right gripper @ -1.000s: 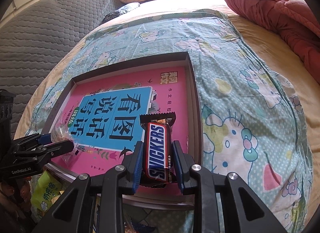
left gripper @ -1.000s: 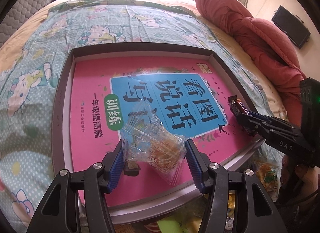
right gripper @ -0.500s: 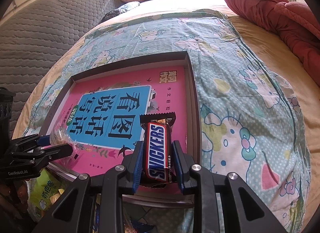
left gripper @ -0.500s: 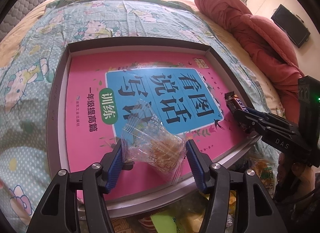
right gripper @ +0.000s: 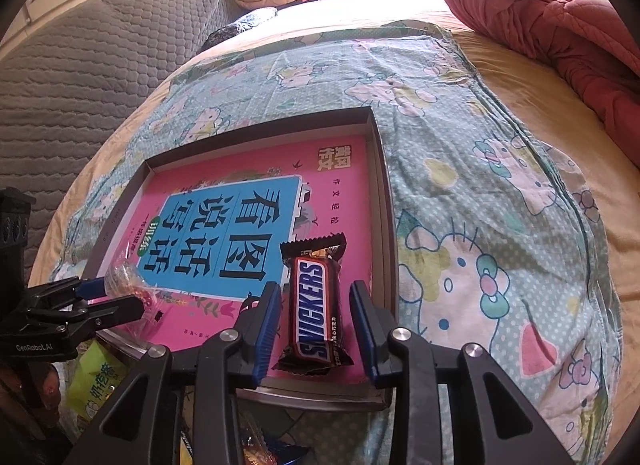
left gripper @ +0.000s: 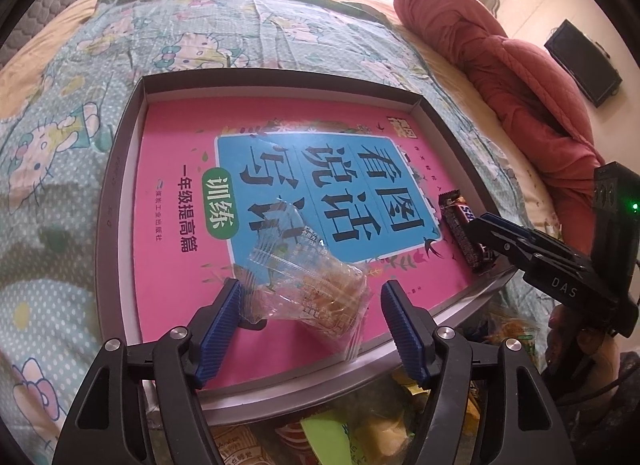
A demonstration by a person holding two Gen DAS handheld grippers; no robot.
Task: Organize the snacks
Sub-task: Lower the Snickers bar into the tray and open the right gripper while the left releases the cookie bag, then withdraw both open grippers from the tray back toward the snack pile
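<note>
A shallow grey tray [left gripper: 120,185] [right gripper: 385,225] lies on the bed with a pink and blue book flat inside it. A clear packet of golden biscuits [left gripper: 308,285] [right gripper: 124,281] rests on the book near the tray's front edge. My left gripper [left gripper: 310,297] [right gripper: 120,294] straddles it, jaws opening; the right pad stands clear of the wrapper. A Snickers bar [right gripper: 316,301] [left gripper: 460,229] lies on the book by the tray's right wall. My right gripper [right gripper: 316,297] [left gripper: 490,243] flanks it, jaws opening, with a gap on each side.
A pile of loose snack packets [left gripper: 320,437] [right gripper: 96,385] sits just below the tray's near edge. A red quilt [left gripper: 500,65] [right gripper: 540,13] is heaped at the right, a grey quilted headboard [right gripper: 80,65] at the left. A cartoon-cat sheet [right gripper: 480,225] surrounds the tray.
Both pairs of jaws have spread. The Snickers bar, gripped before, now lies loose between the right pads. The left pads have drawn away from the clear packet.
</note>
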